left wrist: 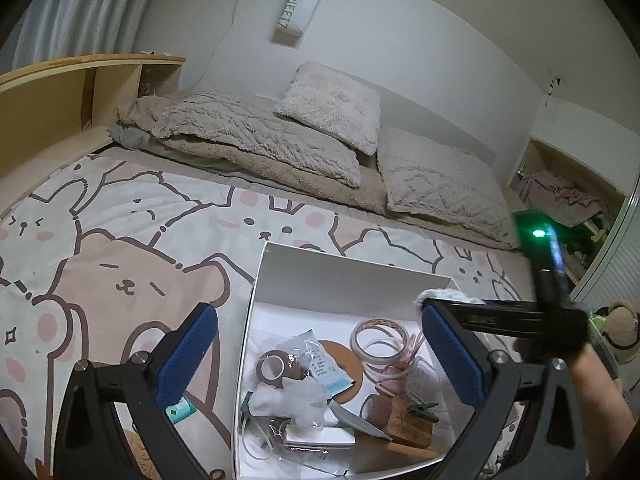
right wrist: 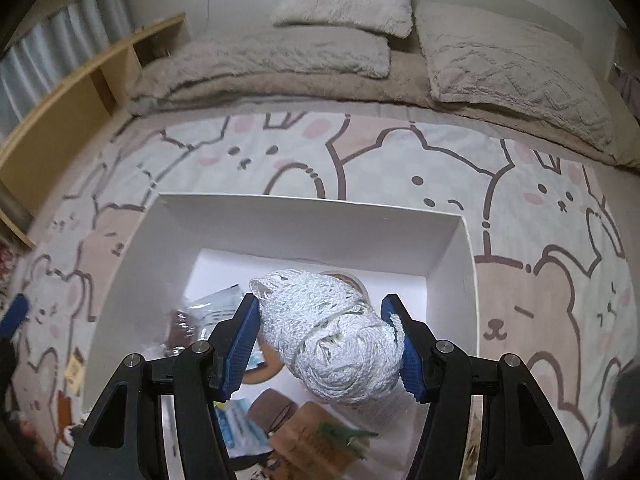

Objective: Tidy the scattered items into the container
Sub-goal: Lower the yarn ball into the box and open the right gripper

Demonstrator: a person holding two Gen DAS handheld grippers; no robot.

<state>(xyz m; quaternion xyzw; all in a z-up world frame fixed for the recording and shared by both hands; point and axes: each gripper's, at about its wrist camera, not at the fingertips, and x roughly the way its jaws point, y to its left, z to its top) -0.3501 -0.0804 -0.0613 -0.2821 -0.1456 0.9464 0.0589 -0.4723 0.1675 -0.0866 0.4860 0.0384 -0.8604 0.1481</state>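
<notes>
- Now the right tool (right wrist: 326, 340) is clenched on a ball of white yarn (right wrist: 332, 336), its blue pads pressing the ball from both sides, so the soft bundle cannot slip while it is carried.
- The yarn hangs above the white box (right wrist: 452, 248), over the things already lying inside; I judge it is held there to be dropped in.
- The left tool (left wrist: 316, 364) is released, its pads standing wide with nothing between them, hovering at the near edge of the box (left wrist: 256, 320); it seems kept out of the way of the incoming ball.
- Inside the box lie rolls of clear tape (left wrist: 380, 340), a brown tape roll (left wrist: 272, 366), a foil packet (left wrist: 320, 360), a green clip (left wrist: 422, 408) on a wooden piece and more.
- The box sits on a bed cover printed with bears and rabbits (right wrist: 440, 160), with pillows (left wrist: 332, 104) behind it by the wall.
- From the left wrist view the right tool (left wrist: 424, 300) comes in over the box's right wall, a tuft of yarn showing at its tip.
- Judging by the full box, the tidying looks well along; letting go over a bare spot would keep the ball from rolling out.
</notes>
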